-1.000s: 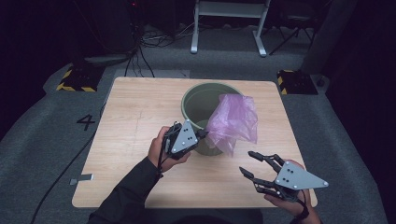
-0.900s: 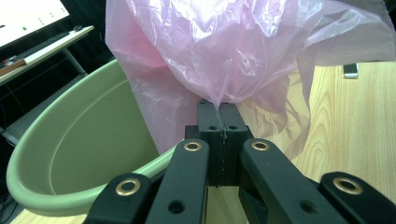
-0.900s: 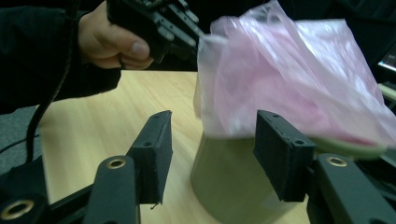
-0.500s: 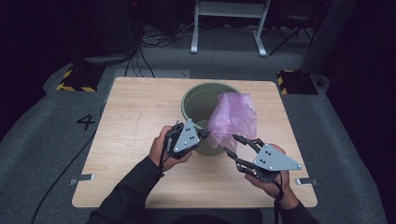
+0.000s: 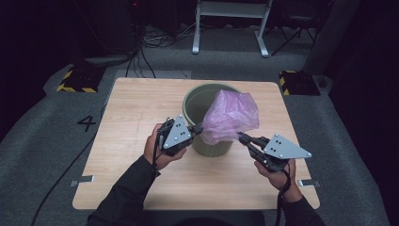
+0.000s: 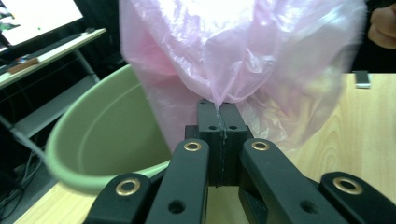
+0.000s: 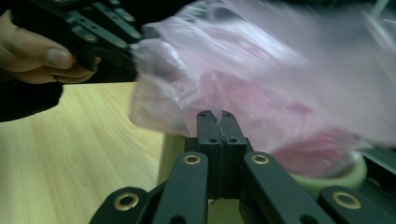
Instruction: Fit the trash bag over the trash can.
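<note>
Fingers (image 6: 208,122) of left gripper (image 5: 196,130) pinched shut on pink plastic bag (image 5: 230,117). Right gripper (image 5: 243,138) just closed, clamping bag's opposite edge. Held over green bin (image 5: 195,101) on worktop (image 5: 136,113).

pink bag (image 5: 230,117) covering bin (image 5: 194,104) mouth, tabletop (image 5: 131,108) left open

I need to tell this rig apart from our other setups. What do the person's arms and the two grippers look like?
Both forearms wear dark long sleeves. The left gripper and right gripper each have black linkage jaws with brass-coloured pivot pins and carry a grey three-cornered plate dotted with small holes on top. A thin dark cable trails back from the right gripper along the wrist.
</note>
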Demonstrator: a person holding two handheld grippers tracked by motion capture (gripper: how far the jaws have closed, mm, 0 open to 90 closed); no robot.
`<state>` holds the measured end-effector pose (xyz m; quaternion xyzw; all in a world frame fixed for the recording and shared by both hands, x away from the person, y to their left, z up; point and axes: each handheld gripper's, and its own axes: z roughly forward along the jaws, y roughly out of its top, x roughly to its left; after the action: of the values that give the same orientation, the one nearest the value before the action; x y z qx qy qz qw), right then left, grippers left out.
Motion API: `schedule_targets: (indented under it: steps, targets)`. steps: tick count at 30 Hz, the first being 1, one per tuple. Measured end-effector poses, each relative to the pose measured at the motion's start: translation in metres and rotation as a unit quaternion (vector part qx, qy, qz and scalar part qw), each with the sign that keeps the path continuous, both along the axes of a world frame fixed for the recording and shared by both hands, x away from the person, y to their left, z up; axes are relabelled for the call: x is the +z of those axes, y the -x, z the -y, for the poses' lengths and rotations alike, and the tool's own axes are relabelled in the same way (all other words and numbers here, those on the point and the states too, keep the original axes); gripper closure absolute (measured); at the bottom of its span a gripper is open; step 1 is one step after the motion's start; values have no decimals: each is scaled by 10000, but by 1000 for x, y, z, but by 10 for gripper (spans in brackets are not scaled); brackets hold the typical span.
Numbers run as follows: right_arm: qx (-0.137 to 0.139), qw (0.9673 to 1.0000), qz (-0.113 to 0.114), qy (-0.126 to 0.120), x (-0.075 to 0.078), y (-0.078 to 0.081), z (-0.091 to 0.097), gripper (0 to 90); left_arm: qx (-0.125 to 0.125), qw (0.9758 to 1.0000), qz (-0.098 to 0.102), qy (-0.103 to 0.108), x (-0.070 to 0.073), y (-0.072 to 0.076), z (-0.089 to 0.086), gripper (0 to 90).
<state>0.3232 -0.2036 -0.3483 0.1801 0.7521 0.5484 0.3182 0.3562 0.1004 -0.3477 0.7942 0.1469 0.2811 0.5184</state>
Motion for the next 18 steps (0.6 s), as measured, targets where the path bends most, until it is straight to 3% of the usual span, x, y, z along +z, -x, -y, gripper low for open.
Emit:
schedule_targets:
  steps: [3,11,12,18]
  targets:
    - [-91,10000,-28,-1,0,-2,5,900,94,9999,-17,56,1,-2,-9,900]
    - [-449,9977,-463,-196,-10,-15,31,900,427,9987,-257,127,-5,-15,-38,900]
    - [-495,9967,-614,-202,-14,-19,36,900,445,9984,-303,146,-6,-17,-42,900]
    - [-474,9953,-837,-134,-26,-22,45,900,348,9981,-467,204,-14,-15,-51,900]
